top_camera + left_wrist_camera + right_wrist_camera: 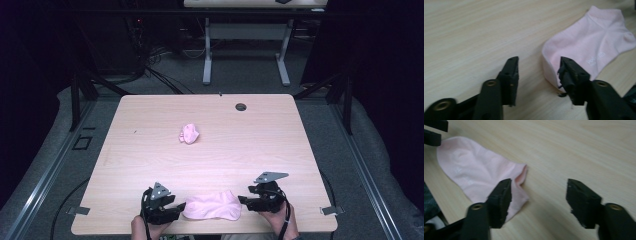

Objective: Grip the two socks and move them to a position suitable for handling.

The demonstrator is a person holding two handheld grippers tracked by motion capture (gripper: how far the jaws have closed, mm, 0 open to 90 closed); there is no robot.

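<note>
A flat pink sock (212,206) lies near the table's front edge, between my two grippers. My left gripper (181,206) sits at the sock's left end with its jaws apart. In the left gripper view the sock (589,47) lies beside the right jaw, and the gap of the left gripper (539,62) holds only bare wood. My right gripper (242,201) is at the sock's right end, also open. In the right gripper view the sock's cuff (521,173) lies by the left jaw, and the right gripper (539,186) holds nothing. A second, crumpled pink sock (189,133) rests mid-table.
The light wooden table (150,150) has a round cable hole (241,106) near its far edge. Behind it stand another table's white legs (207,55) and floor cables. Black frame posts flank both sides. The left gripper's jaws (432,132) show at the top left of the right gripper view.
</note>
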